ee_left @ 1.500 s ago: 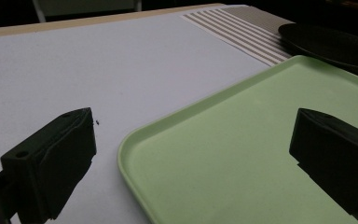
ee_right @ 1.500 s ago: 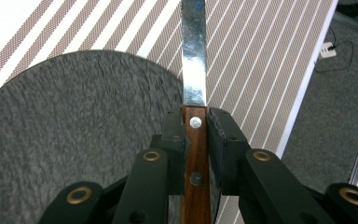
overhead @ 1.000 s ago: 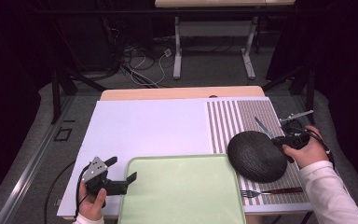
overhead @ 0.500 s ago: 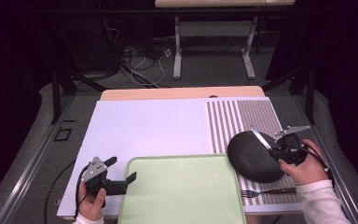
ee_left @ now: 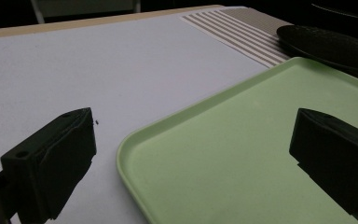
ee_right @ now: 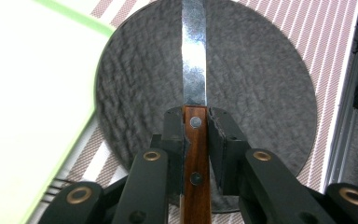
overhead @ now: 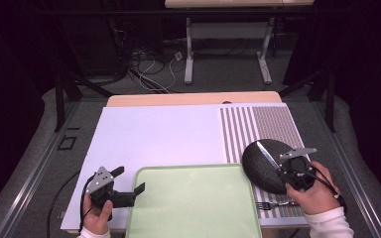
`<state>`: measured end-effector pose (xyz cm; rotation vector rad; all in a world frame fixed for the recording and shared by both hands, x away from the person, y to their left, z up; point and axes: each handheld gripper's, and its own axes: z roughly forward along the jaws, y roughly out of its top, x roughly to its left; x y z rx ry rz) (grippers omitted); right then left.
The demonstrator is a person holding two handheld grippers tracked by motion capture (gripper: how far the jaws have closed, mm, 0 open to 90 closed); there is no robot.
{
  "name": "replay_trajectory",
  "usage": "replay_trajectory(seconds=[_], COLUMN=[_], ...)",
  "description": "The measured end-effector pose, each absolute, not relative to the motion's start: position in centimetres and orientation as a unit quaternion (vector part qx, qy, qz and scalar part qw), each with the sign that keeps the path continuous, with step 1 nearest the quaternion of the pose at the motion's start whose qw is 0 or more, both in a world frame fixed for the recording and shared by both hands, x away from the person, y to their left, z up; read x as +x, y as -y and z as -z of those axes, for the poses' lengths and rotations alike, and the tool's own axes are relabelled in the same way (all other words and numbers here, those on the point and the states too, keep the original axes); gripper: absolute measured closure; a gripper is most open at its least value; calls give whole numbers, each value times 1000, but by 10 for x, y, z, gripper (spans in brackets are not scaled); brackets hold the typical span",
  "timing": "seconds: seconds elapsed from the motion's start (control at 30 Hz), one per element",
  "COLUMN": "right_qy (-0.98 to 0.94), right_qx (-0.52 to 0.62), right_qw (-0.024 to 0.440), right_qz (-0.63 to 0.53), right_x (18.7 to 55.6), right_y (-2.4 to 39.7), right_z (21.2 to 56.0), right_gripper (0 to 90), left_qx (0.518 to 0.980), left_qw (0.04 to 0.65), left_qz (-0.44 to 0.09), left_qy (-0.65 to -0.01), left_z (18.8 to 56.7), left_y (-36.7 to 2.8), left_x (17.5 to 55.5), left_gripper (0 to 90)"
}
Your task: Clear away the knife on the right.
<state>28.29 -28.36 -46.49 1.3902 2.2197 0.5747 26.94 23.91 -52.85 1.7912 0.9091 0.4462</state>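
R gripper (ee_right: pixel 196 128) clamped on knife (ee_right: pixel 194 70) by wood handle, above plate (ee_right: pixel 261 84) | stiff, light, sharp blade, slick steel – grip handle | L gripper (ee_left: pixel 191 158) wide, nothing held

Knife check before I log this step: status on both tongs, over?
Right tongs shut on knife, blade over black plate. Left tongs open, astride corner of green tray. Fork lies below plate, nothing blocking.

wood-handled knife (ee_right: pixel 195 93) above dark plate (ee_right: pixel 261 84)
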Motion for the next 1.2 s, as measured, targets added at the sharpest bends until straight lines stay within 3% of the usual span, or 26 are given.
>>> replay_trajectory(seconds=[0.4, 1.2], right_qy=[-822, -855], right_qx=[480, 432], right_qw=[209, 121], right_qz=[-223, -262], right_x=[259, 240], right_y=[245, 195], right_z=[478, 510], right_gripper=[769, 768], left_qx=[747, 744], left_qw=[517, 521], left_qz=[-188, -192], left_qy=[-374, -371], left_z=[527, 526], left_y=[-239, -240], left_x=[269, 268], left_gripper=[6, 6])
